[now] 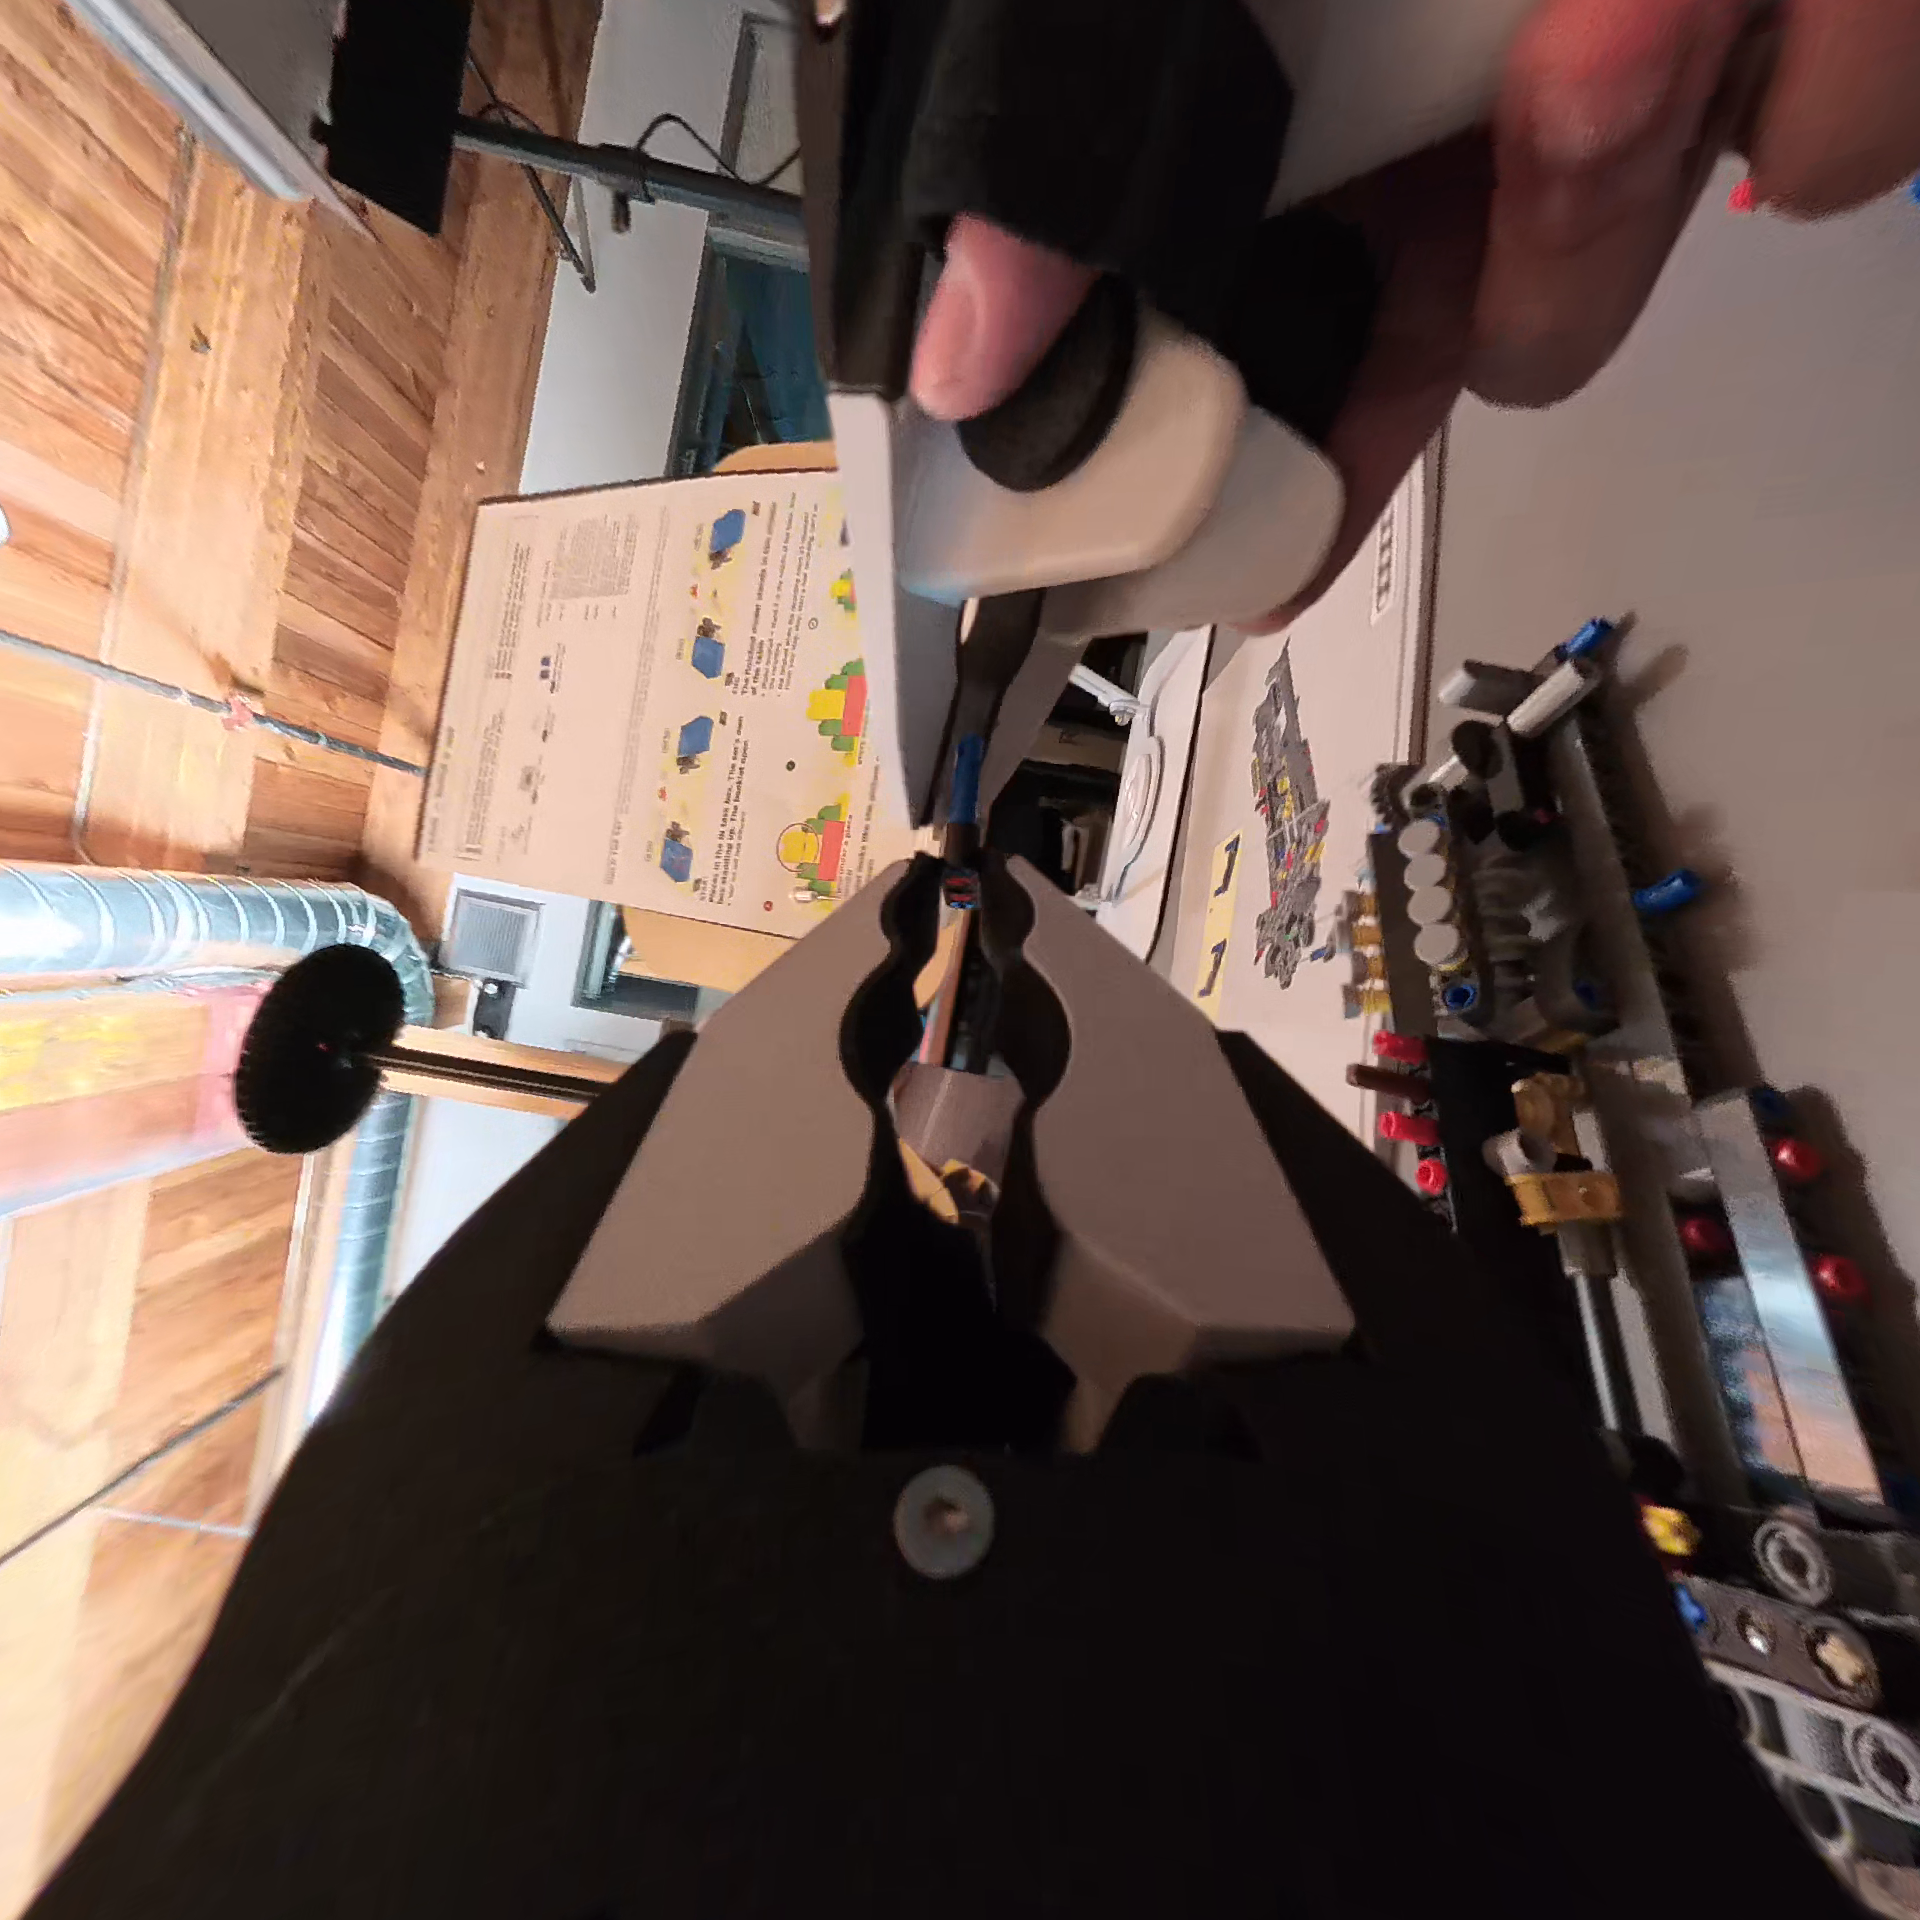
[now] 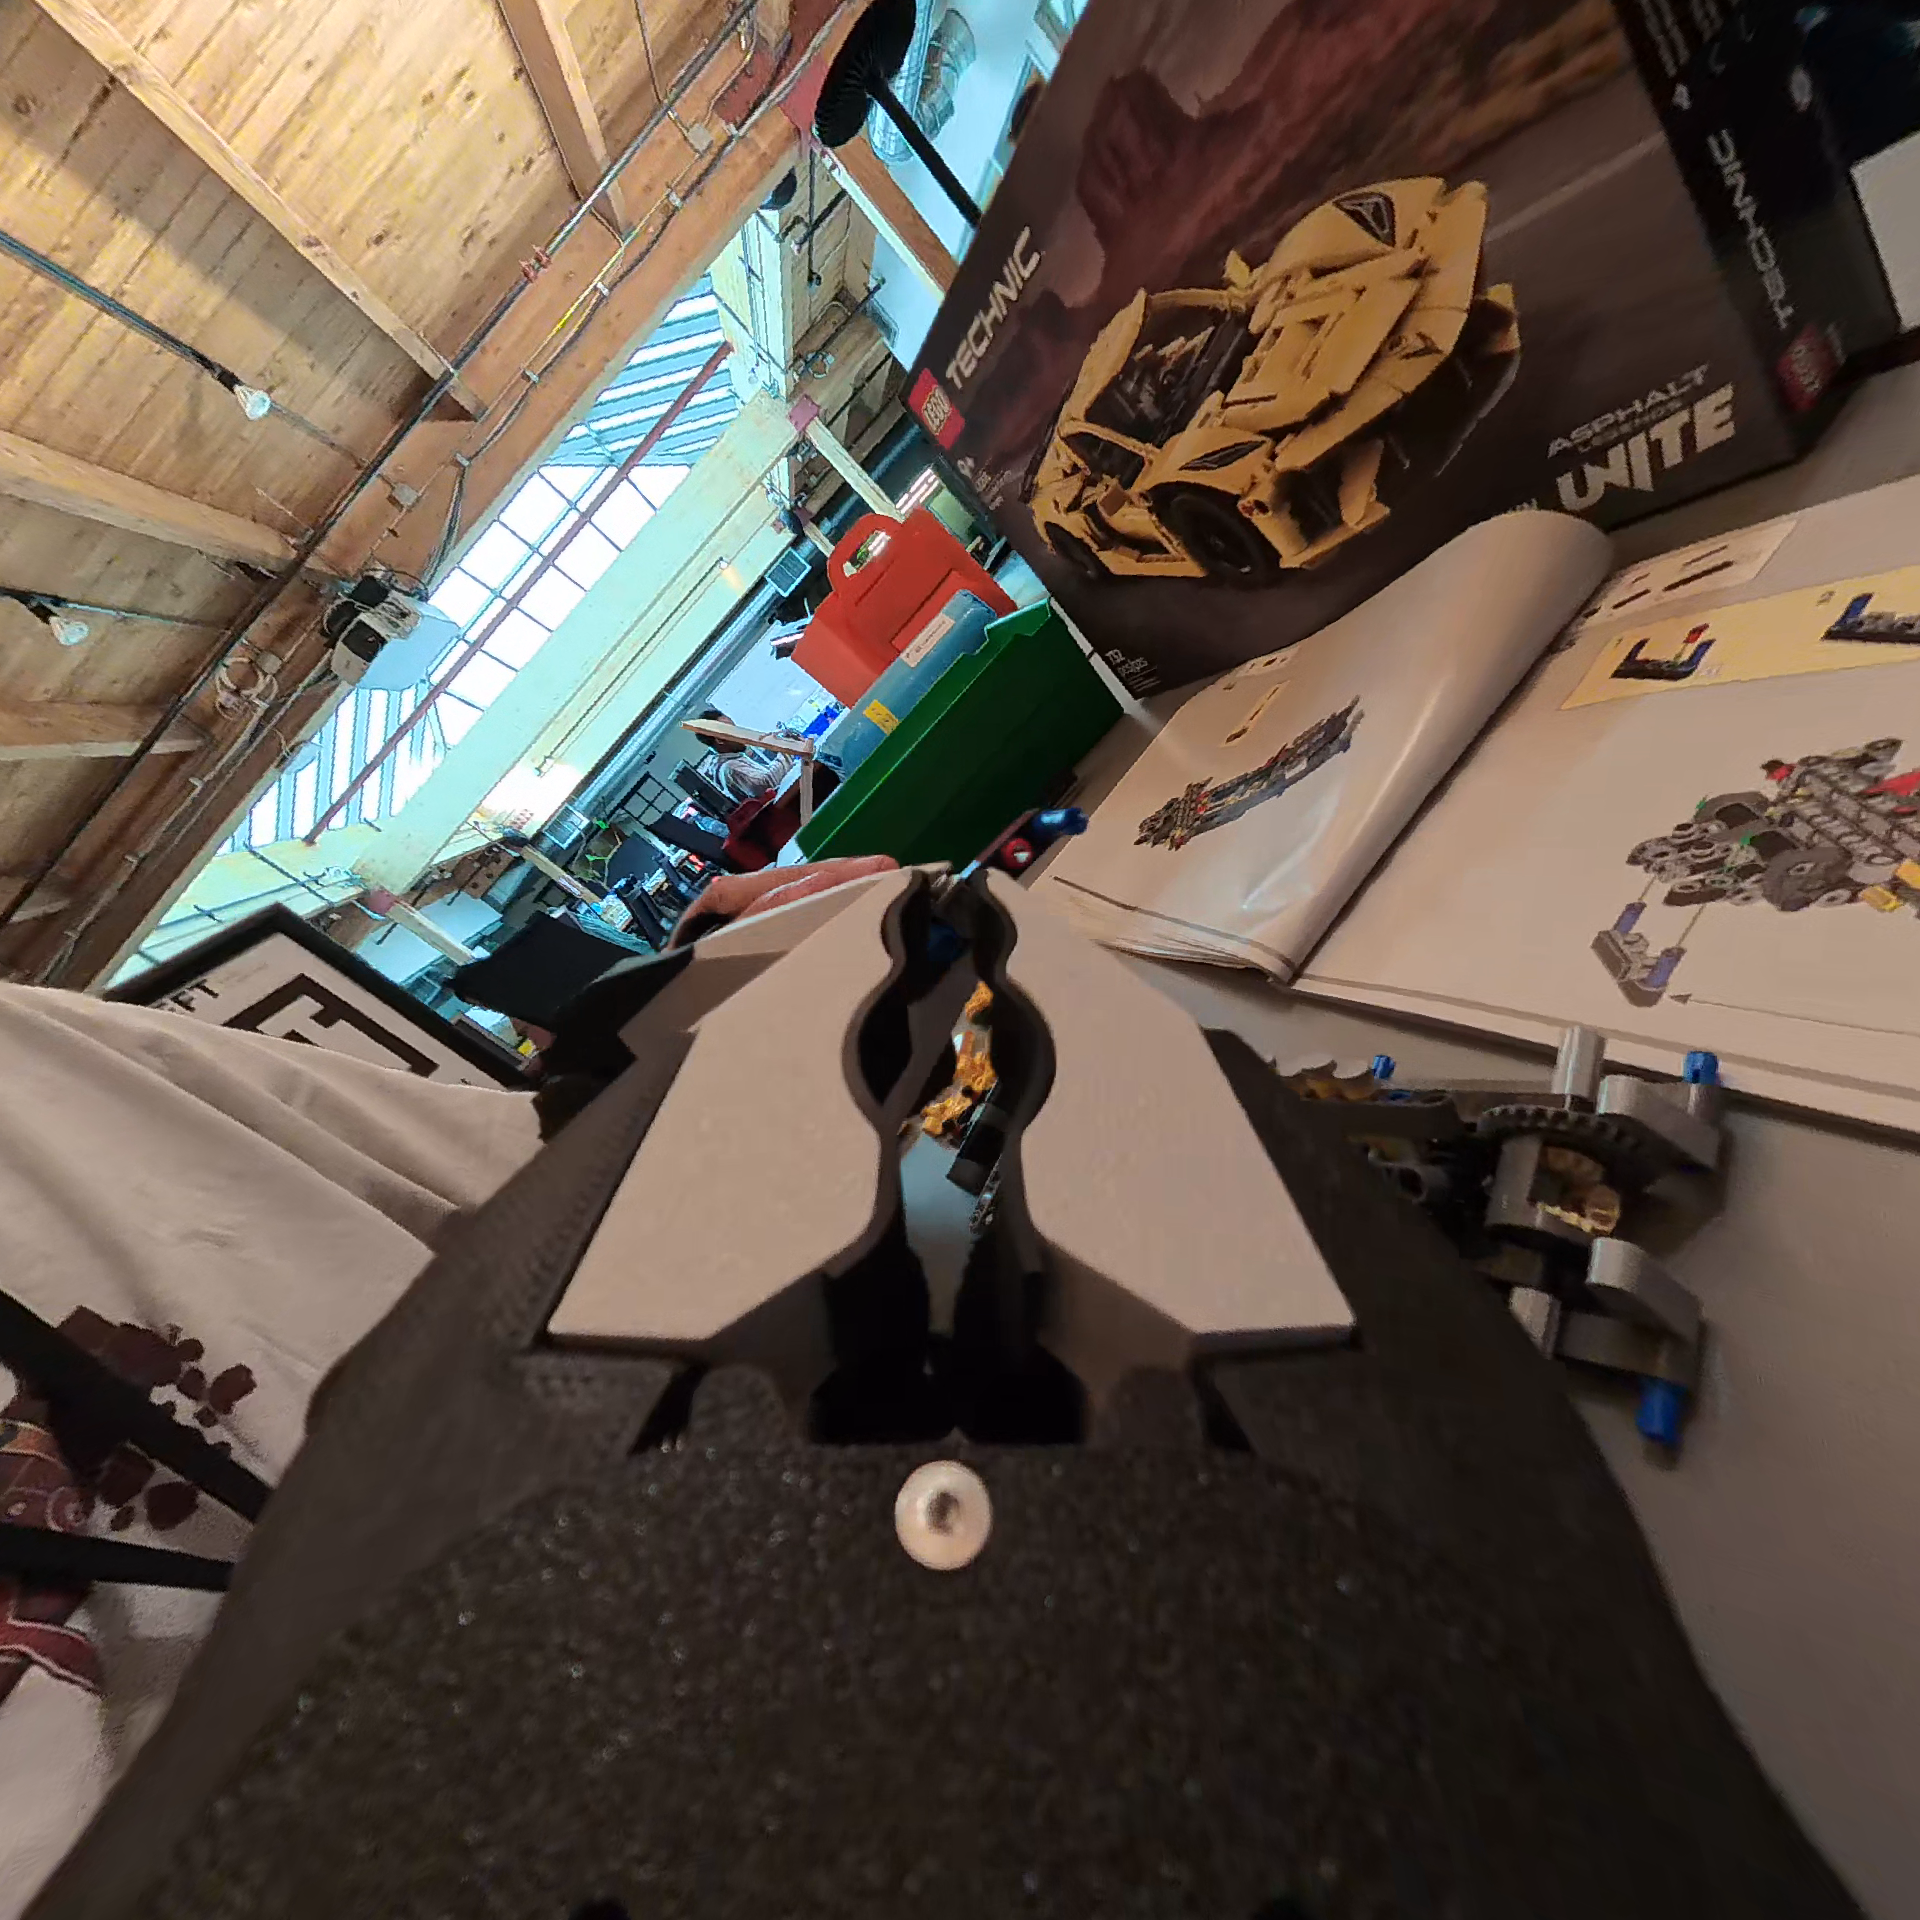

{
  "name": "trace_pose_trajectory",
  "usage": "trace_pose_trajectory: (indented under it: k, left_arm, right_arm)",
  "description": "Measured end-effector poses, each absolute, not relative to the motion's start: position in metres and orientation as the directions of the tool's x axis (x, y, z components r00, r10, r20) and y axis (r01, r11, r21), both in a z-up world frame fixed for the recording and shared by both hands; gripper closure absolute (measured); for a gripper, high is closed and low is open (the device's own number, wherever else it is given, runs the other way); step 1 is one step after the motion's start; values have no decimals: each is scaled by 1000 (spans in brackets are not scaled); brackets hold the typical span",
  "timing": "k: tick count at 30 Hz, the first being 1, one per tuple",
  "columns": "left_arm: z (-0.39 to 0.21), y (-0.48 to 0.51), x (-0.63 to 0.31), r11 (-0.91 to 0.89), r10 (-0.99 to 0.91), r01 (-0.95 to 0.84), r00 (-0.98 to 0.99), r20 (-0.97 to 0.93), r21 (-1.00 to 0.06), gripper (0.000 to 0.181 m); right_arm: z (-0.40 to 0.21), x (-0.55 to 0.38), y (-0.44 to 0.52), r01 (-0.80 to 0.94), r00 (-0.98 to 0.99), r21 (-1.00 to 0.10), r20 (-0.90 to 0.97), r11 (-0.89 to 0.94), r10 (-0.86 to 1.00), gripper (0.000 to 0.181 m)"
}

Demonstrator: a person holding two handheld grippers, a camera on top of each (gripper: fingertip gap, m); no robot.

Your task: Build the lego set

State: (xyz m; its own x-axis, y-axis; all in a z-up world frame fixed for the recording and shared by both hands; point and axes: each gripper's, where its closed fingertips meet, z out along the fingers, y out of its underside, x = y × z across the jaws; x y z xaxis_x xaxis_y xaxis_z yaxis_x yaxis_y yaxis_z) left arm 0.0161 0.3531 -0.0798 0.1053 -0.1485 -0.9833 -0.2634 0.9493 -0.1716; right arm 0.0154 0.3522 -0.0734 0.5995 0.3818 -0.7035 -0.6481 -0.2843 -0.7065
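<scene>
Holding a thin black lego piece (image 1: 961, 894) at its tips, the left hand-held gripper (image 1: 961, 873) is nearly closed, with only a narrow slit between the jaws. The piece lies along the slit, so its long axis follows the fingers and points forward. Directly ahead the right hand-held gripper (image 1: 961, 748) comes from the opposite side, tip against tip. Its jaws are also almost closed, and they pinch a small blue pin (image 1: 968, 769) which lies on the same line as the black piece — the two parts look touching or just about to touch.

In the right wrist view the same meeting is seen from the other side: the right tool's tips (image 2: 951, 894) clamp the dark part with a bit of blue, and a black beam with a red and a blue pin (image 2: 1023, 842) sticks out just beyond them.

I judge that the coming move is a straight push along this common axis; a small tilt would make the pin miss its hole.

The half-built chassis (image 1: 1538, 935) rests on the counter (image 1: 1714, 520) to the right, beside the open instruction booklet (image 1: 1309, 727), and neither tool touches it.
</scene>
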Motion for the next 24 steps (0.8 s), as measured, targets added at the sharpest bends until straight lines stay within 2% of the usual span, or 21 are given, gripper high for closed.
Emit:
trace_pose_trajectory:
  k: [5,8,10,12,14,16,17,20,24]
  left_arm:
    - [-67,355,12,904,-337,-229,137,-931,-361,170]
    - [-71,367,13,767,-598,-223,95,-796,-602,163]
    - [-82,368,16,534,-837,-222,-4,-547,-816,165]
    - [-84,356,16,182,-976,-217,-155,-150,-959,166]
    - [-75,347,13,-168,-921,-233,-310,237,-958,162]
    - [-58,340,6,-435,-722,-282,-459,518,-855,154]
    - [-49,338,1,-515,-617,-306,-517,594,-801,154]
    - [-42,331,-6,-579,-463,-356,-597,655,-734,153]
    - [-41,333,-5,-618,-431,-354,-593,679,-702,163]
  right_arm:
    - [-57,16,347,-622,640,-759,-636,-195,431,176]
    - [-47,26,342,-617,671,-778,-600,-121,435,176]
    - [-43,27,339,-589,705,-804,-562,-83,433,176]
    - [-41,22,339,-532,748,-845,-502,-60,435,176]
    - [-37,16,337,-460,796,-888,-415,-6,441,176]
    - [-32,7,334,-416,805,-909,-359,19,472,177]
    - [-31,2,333,-407,797,-913,-346,18,496,177]
    - [-31,-9,333,-386,788,-923,-326,6,522,176]
    - [-37,-12,335,-356,798,-934,-314,-19,514,176]
